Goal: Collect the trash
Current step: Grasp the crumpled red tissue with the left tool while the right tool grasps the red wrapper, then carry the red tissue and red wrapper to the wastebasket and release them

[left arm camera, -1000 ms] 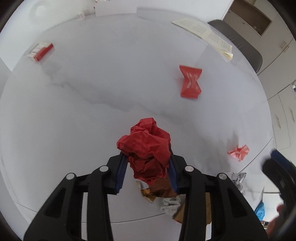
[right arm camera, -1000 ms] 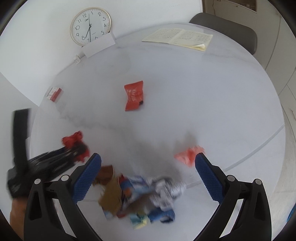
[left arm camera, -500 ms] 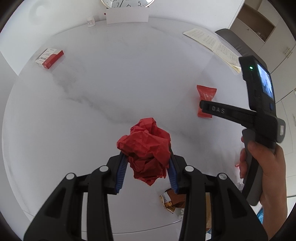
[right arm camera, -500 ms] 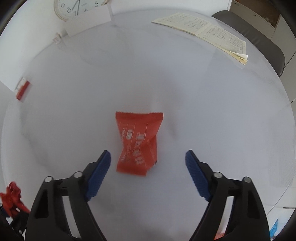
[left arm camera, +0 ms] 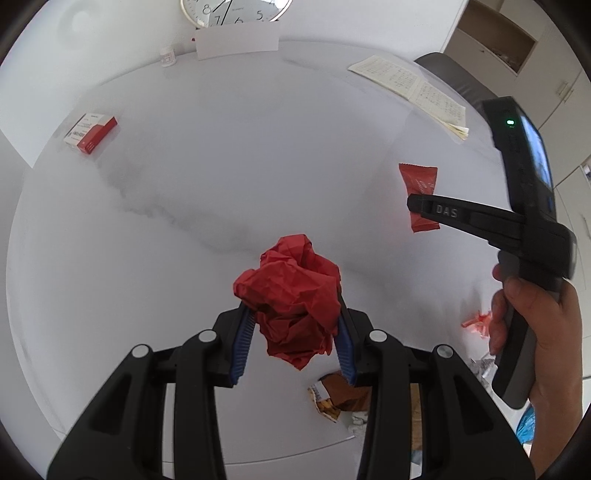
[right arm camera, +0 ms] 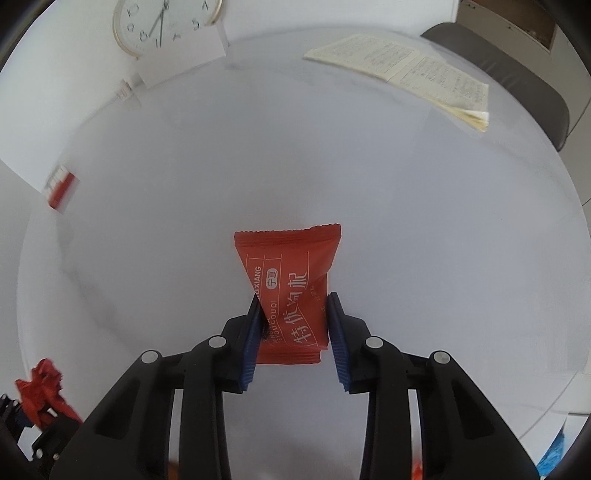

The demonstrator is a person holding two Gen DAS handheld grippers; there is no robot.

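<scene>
My left gripper [left arm camera: 293,323] is shut on a crumpled red paper ball [left arm camera: 291,295] and holds it above the round white table [left arm camera: 184,184]. My right gripper [right arm camera: 291,325] is shut on a red snack packet [right arm camera: 290,291], its blue pads pressing both sides. The packet also shows in the left wrist view [left arm camera: 421,195], under the right gripper's black finger. The red ball shows at the lower left of the right wrist view [right arm camera: 40,391]. A small red wrapper scrap [left arm camera: 476,321] lies by the table's right edge. A pile of wrappers [left arm camera: 340,395] lies below the left gripper.
A red and white box [left arm camera: 90,133] lies at the far left. An open booklet [right arm camera: 406,70] lies at the far right, with a dark chair [right arm camera: 524,81] behind it. A clock [right arm camera: 166,22] and a white card [left arm camera: 236,40] lean at the back wall.
My right gripper swung from the wrapper pile to the red snack packet and closed on it. My left gripper kept hold of the red ball and drew back a little.
</scene>
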